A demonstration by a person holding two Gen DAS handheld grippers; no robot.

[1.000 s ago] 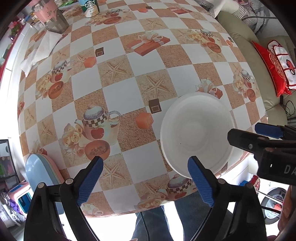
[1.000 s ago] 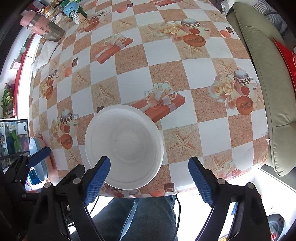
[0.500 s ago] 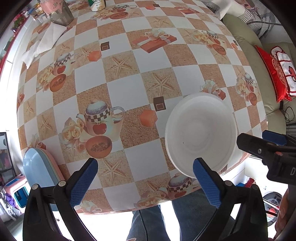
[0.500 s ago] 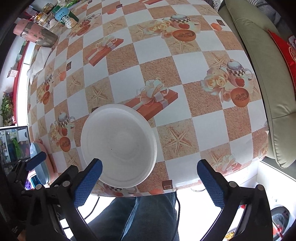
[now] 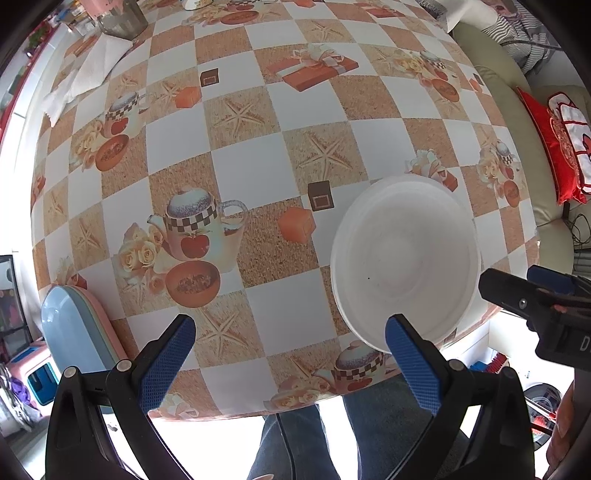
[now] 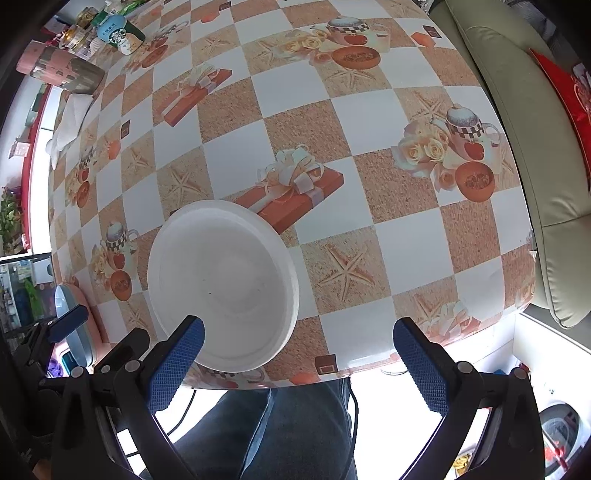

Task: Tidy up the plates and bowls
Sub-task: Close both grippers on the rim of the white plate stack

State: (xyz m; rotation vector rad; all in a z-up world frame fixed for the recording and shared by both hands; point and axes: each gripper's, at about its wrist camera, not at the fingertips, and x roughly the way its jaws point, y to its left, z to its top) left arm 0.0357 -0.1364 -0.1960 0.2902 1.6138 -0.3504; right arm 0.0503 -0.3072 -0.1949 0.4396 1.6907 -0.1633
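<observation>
A white bowl [image 5: 404, 258] sits on the patterned tablecloth near the table's front edge; it also shows in the right wrist view [image 6: 223, 284]. My left gripper [image 5: 291, 363] is open and empty, above the front edge, with its right finger over the bowl's near rim. My right gripper [image 6: 299, 363] is open and empty, its left finger over the bowl's near rim. The right gripper shows at the right of the left wrist view [image 5: 535, 299]. A stack of blue and pink plates [image 5: 79, 332] lies at the table's left edge, also in the right wrist view [image 6: 68, 314].
At the far side stand a metal cup [image 5: 122, 18], a Starbucks cup [image 6: 120, 35] and a white cloth [image 5: 88, 74]. A beige sofa [image 6: 517, 110] with a red cushion [image 5: 561, 140] is to the right. The person's legs [image 6: 295, 432] are below the table edge.
Both grippers have pulled back a little toward the table's front edge and then come closer again. The bowl has not moved. Both stay open.
</observation>
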